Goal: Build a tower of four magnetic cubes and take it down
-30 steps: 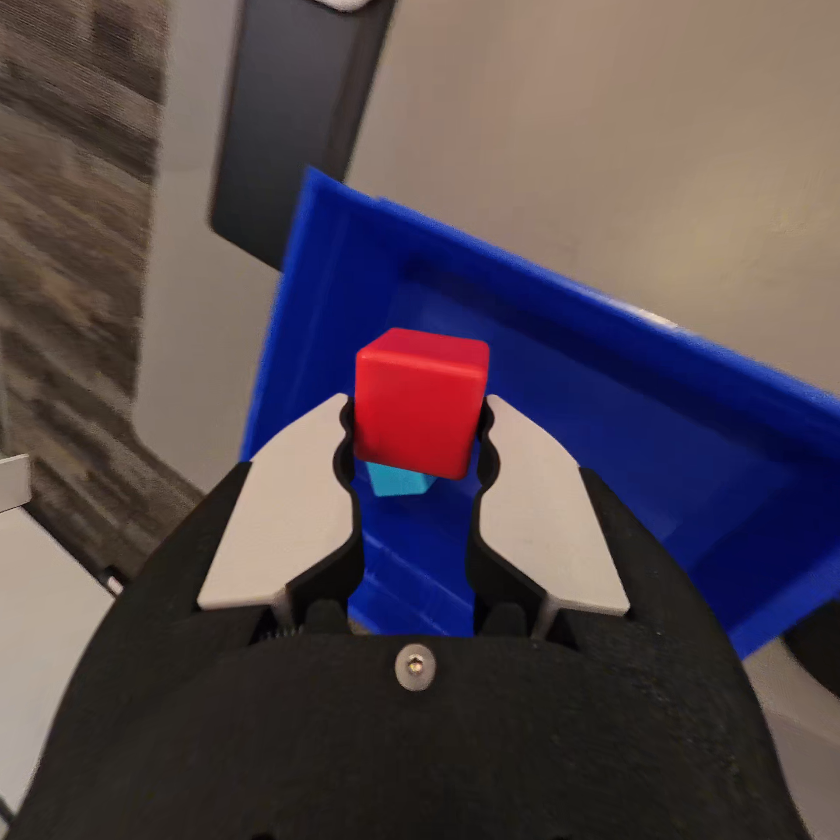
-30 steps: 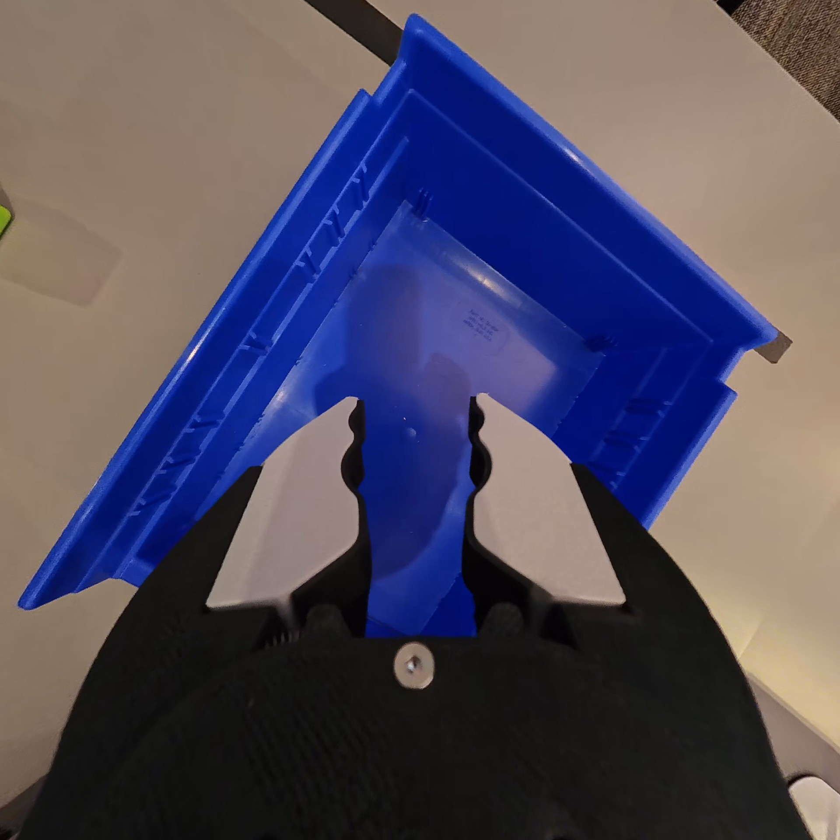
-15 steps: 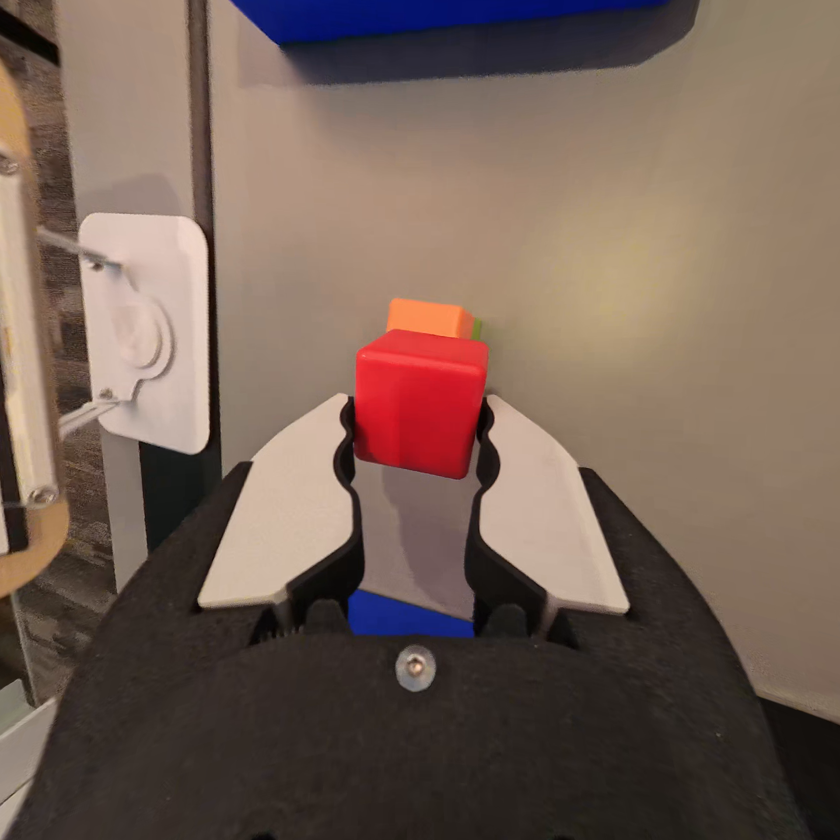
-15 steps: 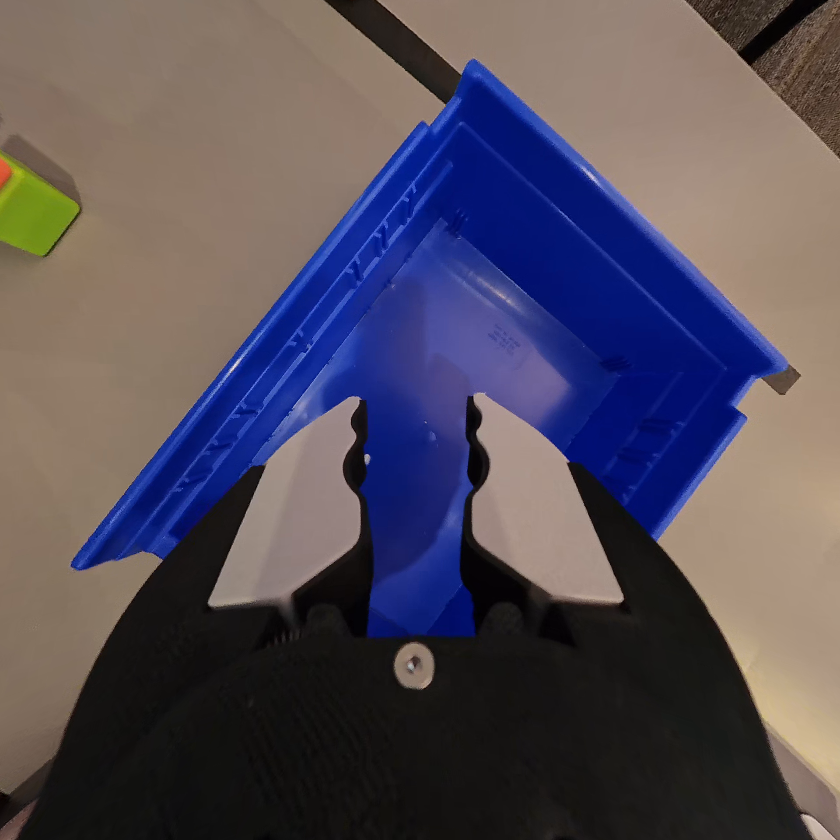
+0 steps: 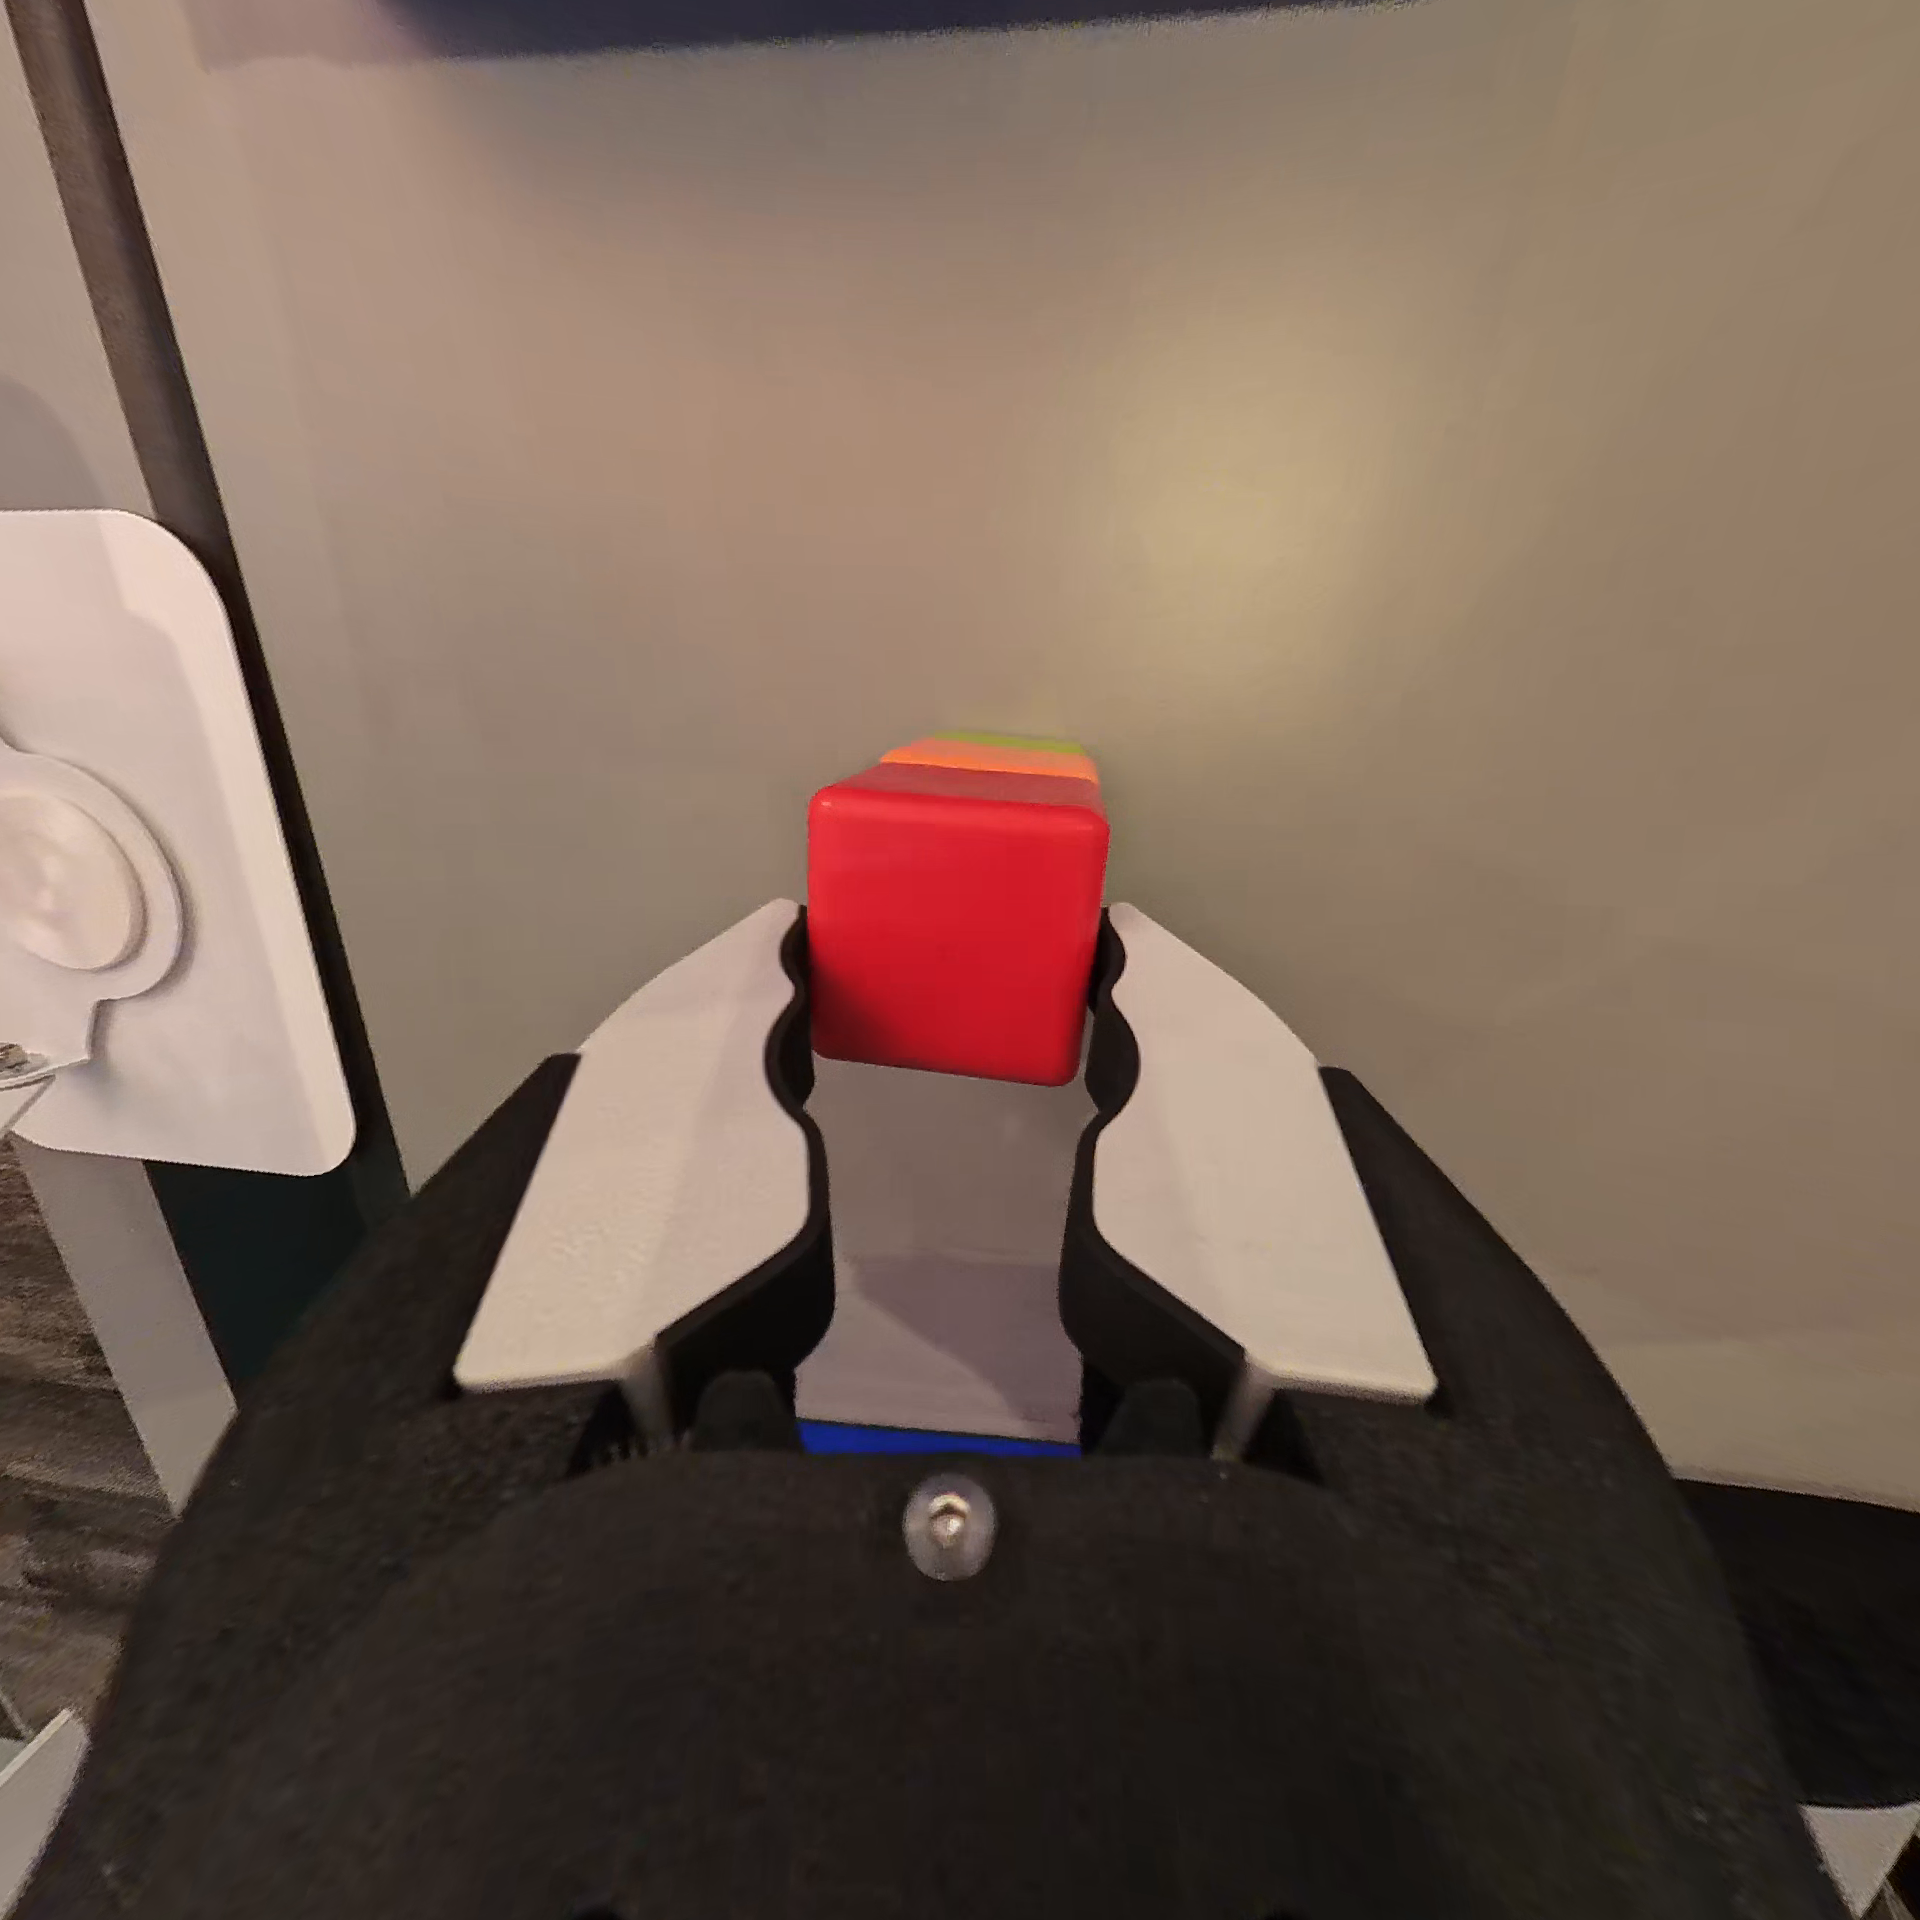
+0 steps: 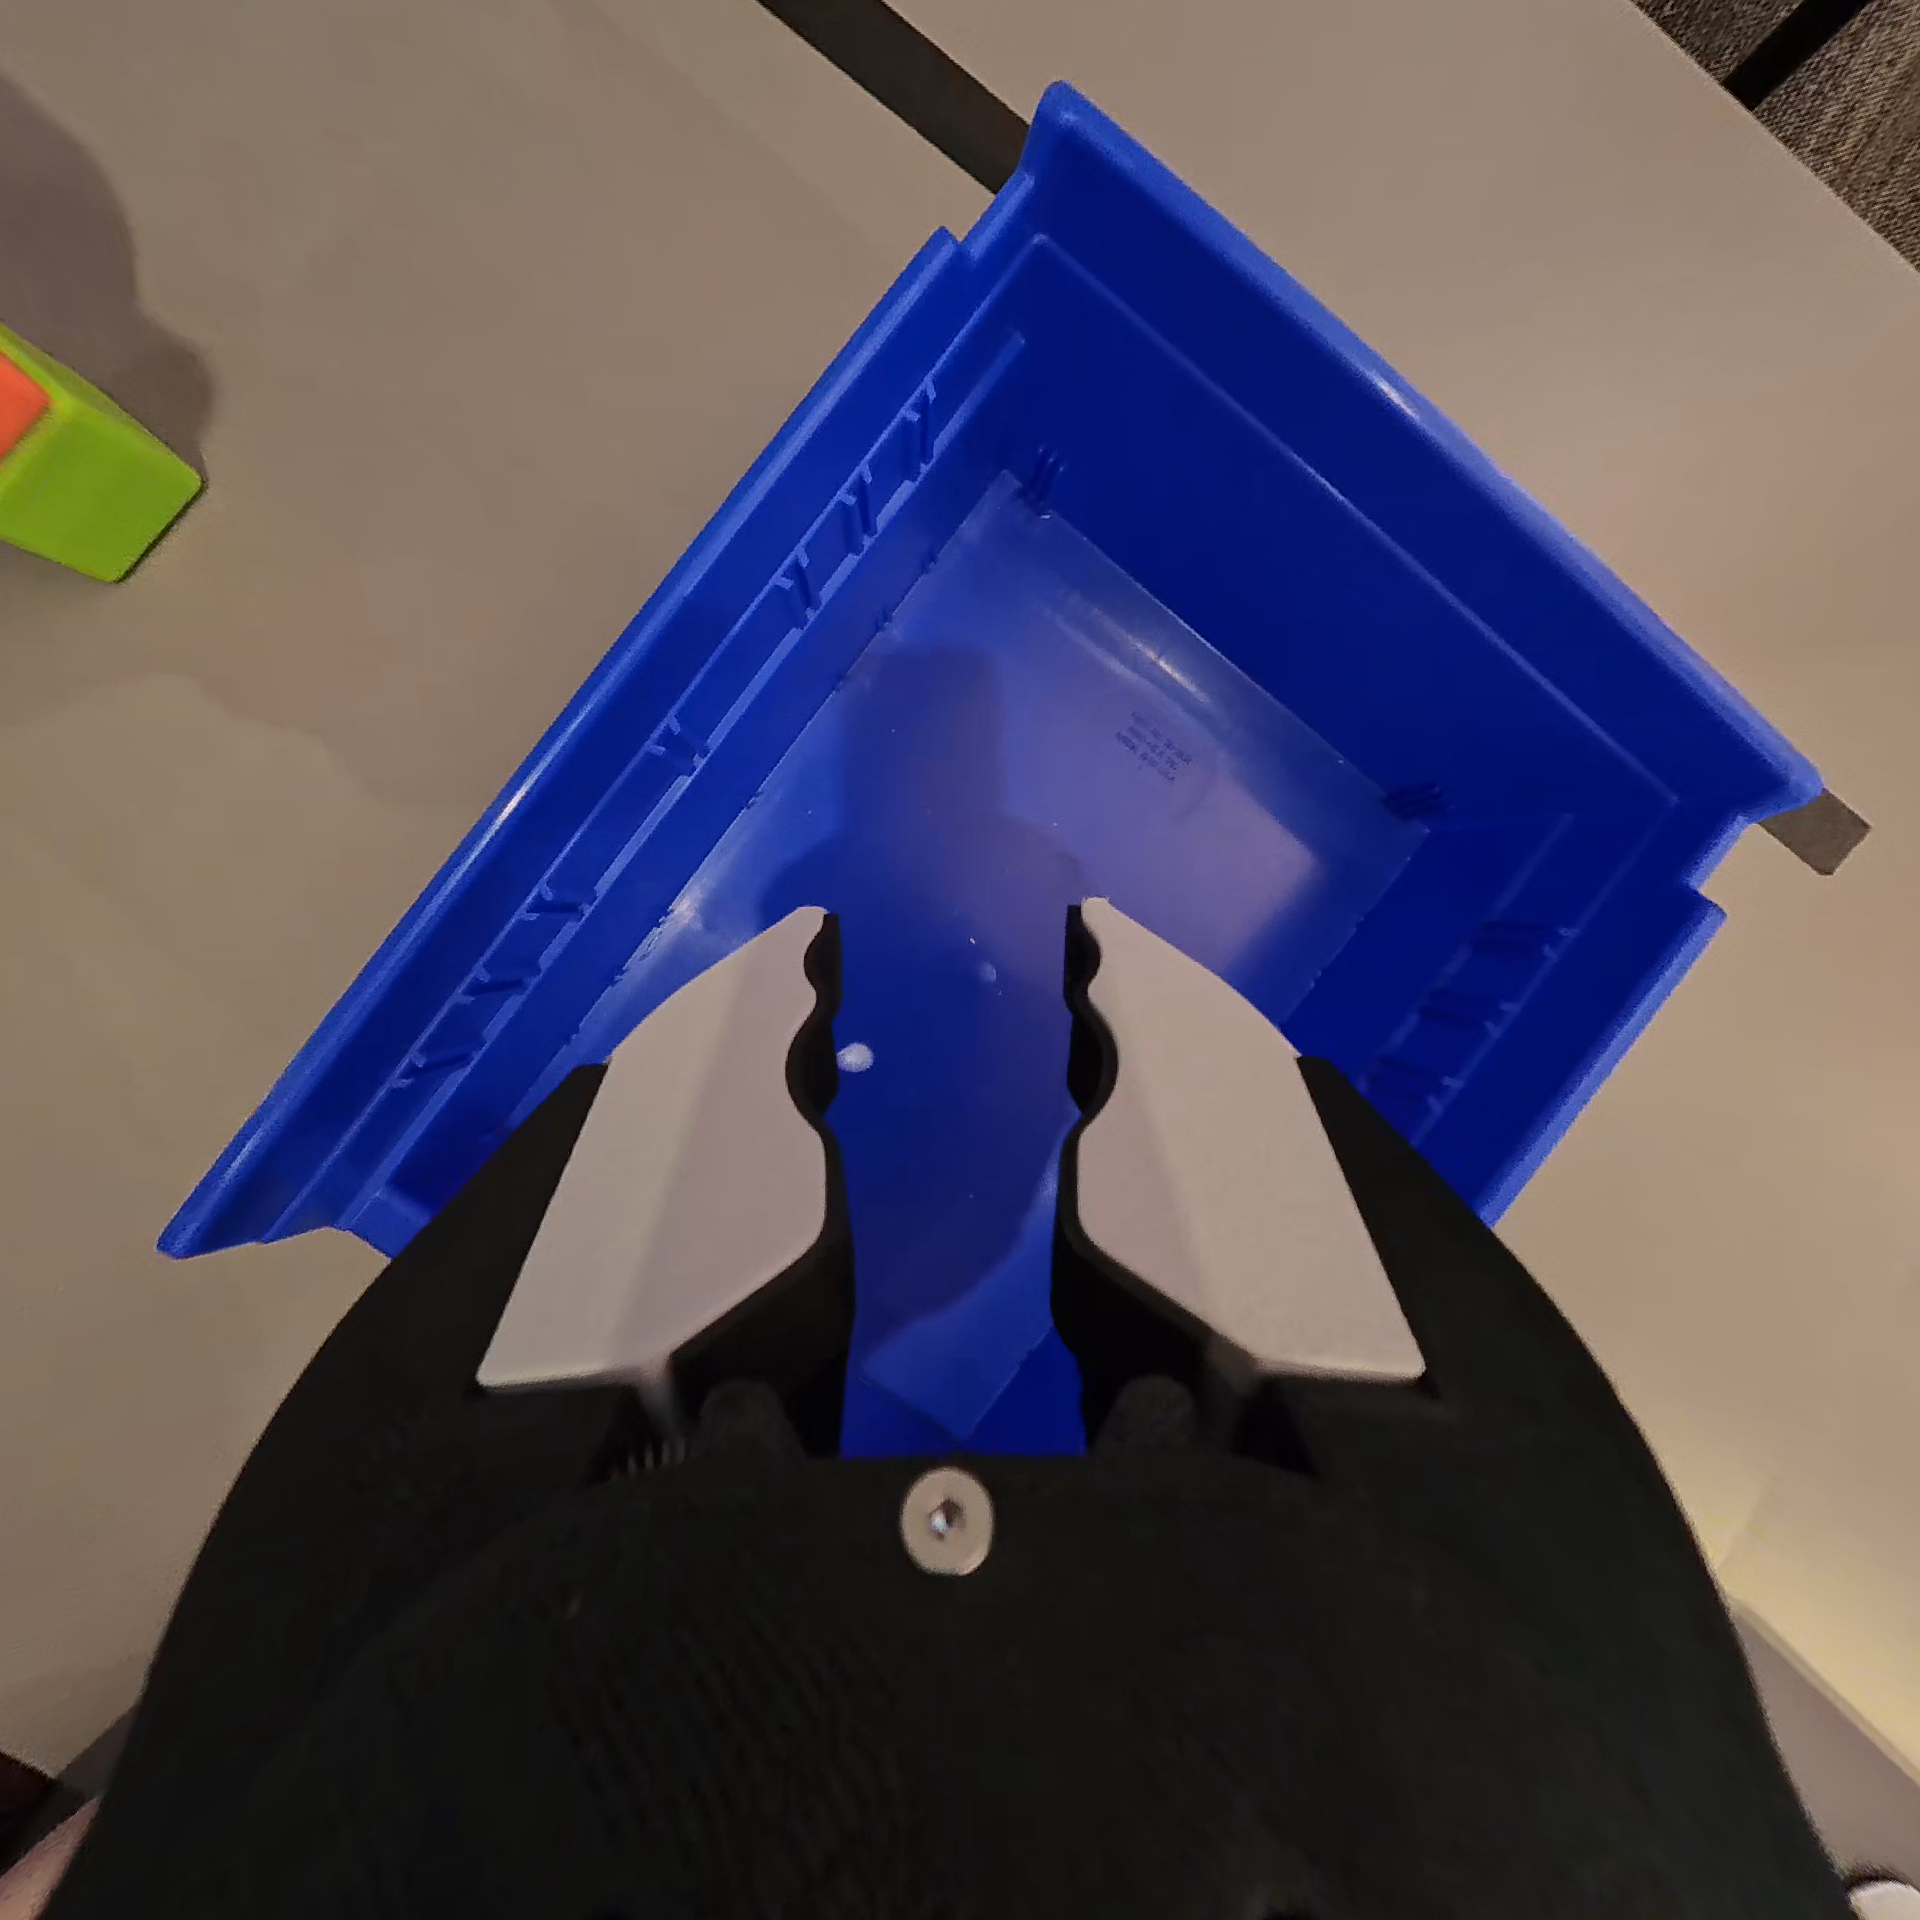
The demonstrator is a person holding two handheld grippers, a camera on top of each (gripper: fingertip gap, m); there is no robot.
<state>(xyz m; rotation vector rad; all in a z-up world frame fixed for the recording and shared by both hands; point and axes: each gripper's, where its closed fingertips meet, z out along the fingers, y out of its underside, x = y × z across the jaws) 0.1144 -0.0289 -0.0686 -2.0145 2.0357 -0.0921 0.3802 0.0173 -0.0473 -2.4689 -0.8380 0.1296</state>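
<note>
Between the left tool's [image 5: 951, 940] fingers sat the red cube [image 5: 951, 935], gripped and lined up over the orange cube [image 5: 982, 755] and green cube [image 5: 1008, 740] stacked on the tabletop [image 5: 1247, 468]. The right tool [image 6: 948, 914] hung open and empty over the blue bin [image 6: 1351, 416]. A good placement likely meant lowering squarely, edges matched, then releasing gently.

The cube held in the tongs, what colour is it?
Glossy red plastic cube; clearest in the left wrist view.

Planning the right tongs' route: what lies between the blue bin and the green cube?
Right wrist view: only bare tabletop separates the blue bin from the green cube.
</note>
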